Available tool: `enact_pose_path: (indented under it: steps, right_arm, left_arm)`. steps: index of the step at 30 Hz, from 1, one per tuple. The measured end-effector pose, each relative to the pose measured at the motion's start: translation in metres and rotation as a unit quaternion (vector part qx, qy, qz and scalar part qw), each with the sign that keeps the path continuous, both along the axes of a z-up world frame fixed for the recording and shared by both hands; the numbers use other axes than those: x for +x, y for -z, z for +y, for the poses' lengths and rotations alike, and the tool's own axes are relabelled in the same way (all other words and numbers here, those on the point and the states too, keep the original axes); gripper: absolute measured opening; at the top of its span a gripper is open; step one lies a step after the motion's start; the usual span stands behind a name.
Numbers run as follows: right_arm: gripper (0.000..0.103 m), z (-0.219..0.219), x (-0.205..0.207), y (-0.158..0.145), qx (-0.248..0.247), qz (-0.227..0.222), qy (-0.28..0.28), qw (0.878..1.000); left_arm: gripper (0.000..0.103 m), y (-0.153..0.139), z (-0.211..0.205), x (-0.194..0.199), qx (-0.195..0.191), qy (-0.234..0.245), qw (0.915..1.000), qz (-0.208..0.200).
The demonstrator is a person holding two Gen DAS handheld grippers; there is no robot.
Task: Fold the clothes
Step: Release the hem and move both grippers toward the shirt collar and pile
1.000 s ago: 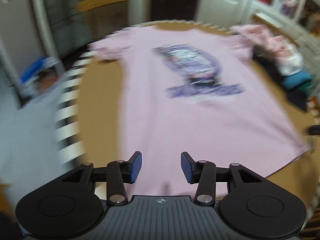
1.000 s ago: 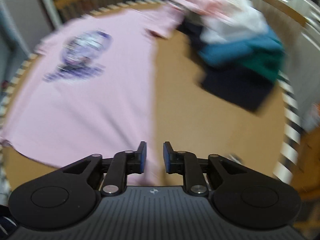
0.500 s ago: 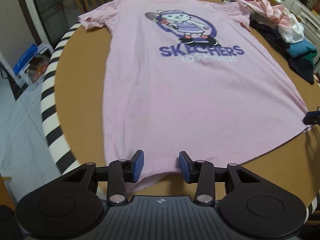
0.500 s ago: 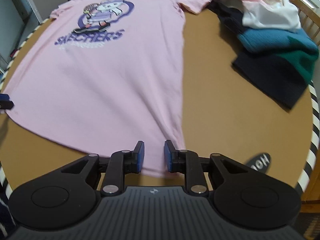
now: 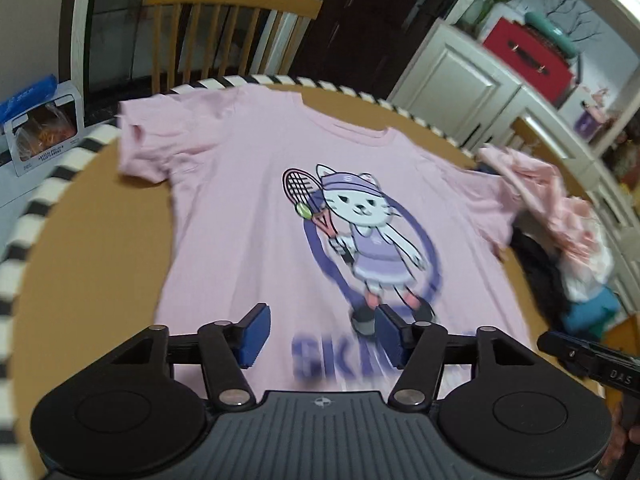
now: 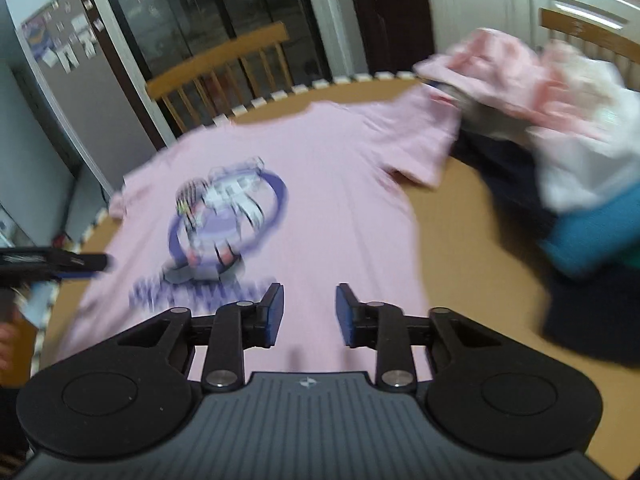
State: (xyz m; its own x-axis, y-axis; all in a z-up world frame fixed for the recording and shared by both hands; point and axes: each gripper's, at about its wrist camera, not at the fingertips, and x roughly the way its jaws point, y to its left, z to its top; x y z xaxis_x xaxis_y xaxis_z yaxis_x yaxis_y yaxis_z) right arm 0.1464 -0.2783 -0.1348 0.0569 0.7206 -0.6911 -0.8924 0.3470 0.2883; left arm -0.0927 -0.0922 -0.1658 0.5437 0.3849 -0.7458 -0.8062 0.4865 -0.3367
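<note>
Left wrist view: a pale pink T-shirt (image 5: 248,208) is spread flat, front up, across the middle of a round brown table (image 5: 92,248), its collar toward the far edge and its sleeves reaching out to either side. The soft knit carries a printed white cat in a purple visor and dress swinging a racket, ringed by a purple oval, with blurred purple block letters beneath. The rim of the table is banded in black and white stripes. The left gripper (image 5: 322,336) is held over the lower part of the print; its blue-padded jaws have just been opening and stand apart with nothing between them. The right gripper (image 6: 309,316) is held over plain pink cloth, its jaws also having just opened a little, parted and gripping nothing. A rumpled pile of clothes (image 6: 560,152), pink, white, teal and navy, is heaped at the right edge.
</note>
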Motion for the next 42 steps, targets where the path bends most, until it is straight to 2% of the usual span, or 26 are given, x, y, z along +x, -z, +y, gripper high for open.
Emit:
enact_pose_path:
  steps: [2, 5, 7, 8, 9, 12, 13, 15, 17, 20, 22, 24, 25, 28, 29, 31, 34, 37, 39, 42]
  right_arm:
    - [0.026, 0.026, 0.004, 0.012, -0.015, 0.000, 0.020, 1.000]
    - [0.025, 0.033, 0.013, 0.026, -0.046, -0.002, 0.041, 0.998]
    - [0.025, 0.027, 0.019, 0.034, -0.067, -0.009, 0.050, 0.996]
    - [0.020, 0.022, 0.021, 0.037, -0.071, -0.016, 0.052, 0.996]
    - [0.020, 0.019, 0.025, 0.036, -0.079, -0.022, 0.054, 0.995]
    - [0.023, 0.008, 0.037, 0.028, -0.100, -0.034, 0.067, 0.992]
    - [0.024, 0.006, 0.045, 0.021, -0.085, -0.035, 0.084, 0.992]
    - [0.041, 0.006, 0.065, 0.007, -0.045, -0.033, 0.127, 0.990]
    - [0.047, 0.014, 0.089, 0.000, -0.002, -0.011, 0.182, 0.983]
    - [0.043, 0.029, 0.123, 0.012, 0.030, 0.068, 0.267, 0.961]
    - [0.039, 0.030, 0.138, 0.027, 0.045, 0.154, 0.322, 0.933]
    - [0.039, 0.026, 0.143, 0.044, 0.057, 0.240, 0.366, 0.897]
    - [0.039, 0.025, 0.142, 0.051, 0.056, 0.266, 0.380, 0.884]
    - [0.039, 0.026, 0.139, 0.065, 0.058, 0.310, 0.397, 0.862]
    - [0.036, 0.028, 0.138, 0.068, 0.063, 0.319, 0.400, 0.857]
    - [0.034, 0.036, 0.138, 0.067, 0.061, 0.315, 0.405, 0.856]
    - [0.023, 0.050, 0.138, 0.066, 0.051, 0.303, 0.409, 0.859]
    - [0.014, 0.062, 0.136, 0.068, 0.043, 0.315, 0.406, 0.857]
    - [0.006, 0.064, 0.133, 0.064, 0.035, 0.291, 0.403, 0.867]
    - [0.003, 0.070, 0.122, 0.049, 0.041, 0.210, 0.386, 0.897]
  left_arm:
    - [0.056, 0.013, 0.015, 0.010, 0.002, 0.005, 0.9997, 0.022]
    - [0.048, 0.018, 0.023, 0.002, 0.009, 0.016, 0.9993, 0.031]
    - [0.048, 0.017, 0.026, -0.008, 0.006, 0.023, 0.9989, 0.040]
    - [0.048, 0.016, 0.028, -0.011, 0.005, 0.027, 0.9985, 0.048]
    - [0.048, 0.015, 0.030, -0.014, 0.003, 0.029, 0.9978, 0.059]
    - [0.056, 0.005, 0.041, -0.018, -0.001, 0.011, 0.9965, 0.083]
    - [0.059, 0.000, 0.046, -0.018, 0.002, 0.006, 0.9974, 0.072]
    - [0.066, -0.012, 0.056, -0.008, 0.008, 0.008, 0.9992, 0.039]
    - [0.069, -0.016, 0.062, 0.015, 0.008, 0.029, 0.9995, 0.007]
    - [0.069, -0.010, 0.061, 0.058, 0.012, 0.067, 0.9976, -0.013]
    - [0.069, -0.001, 0.059, 0.080, 0.002, 0.081, 0.9966, -0.014]
    - [0.069, 0.008, 0.058, 0.095, -0.013, 0.094, 0.9953, -0.016]
    - [0.069, 0.013, 0.057, 0.101, -0.019, 0.100, 0.9947, -0.017]
    - [0.069, 0.022, 0.055, 0.113, -0.021, 0.112, 0.9934, -0.012]
    - [0.067, 0.024, 0.055, 0.116, -0.022, 0.116, 0.9930, -0.011]
    - [0.066, 0.025, 0.056, 0.120, -0.021, 0.122, 0.9923, -0.006]
    - [0.066, 0.024, 0.057, 0.124, -0.019, 0.130, 0.9914, 0.003]
    - [0.066, 0.023, 0.056, 0.124, -0.014, 0.134, 0.9908, 0.010]
    - [0.066, 0.023, 0.055, 0.124, -0.010, 0.138, 0.9903, 0.012]
    - [0.066, 0.022, 0.055, 0.124, -0.010, 0.140, 0.9900, 0.013]
